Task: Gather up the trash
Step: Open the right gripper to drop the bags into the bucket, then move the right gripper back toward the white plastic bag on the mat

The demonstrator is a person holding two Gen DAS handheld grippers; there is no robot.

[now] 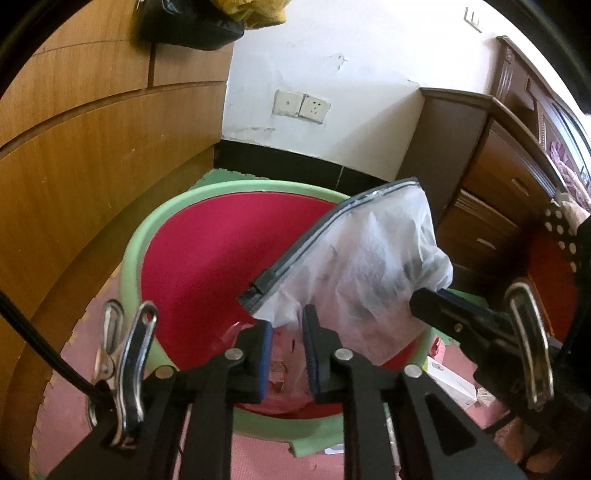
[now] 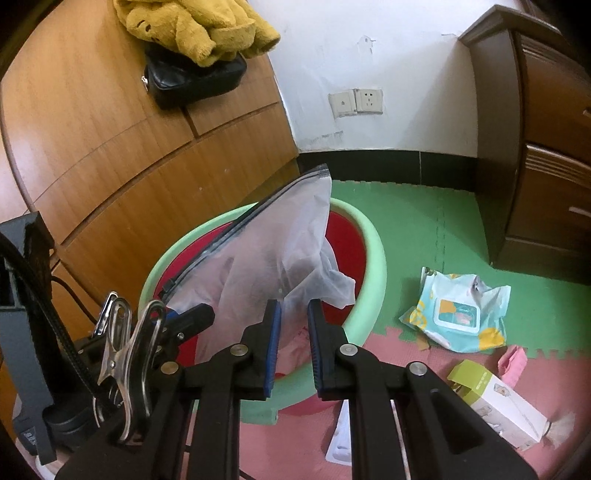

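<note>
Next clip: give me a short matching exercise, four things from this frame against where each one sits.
Things:
1. zip bag
2. wipes pack
3. yellow garment
4. wall sockets

Places:
A. on the white wall above the black skirting
B. over the green bin with the red liner
C. on top of the black pouch
D. on the green floor mat right of the bin

Pairs: 1-B, 2-D, 3-C, 4-A
</note>
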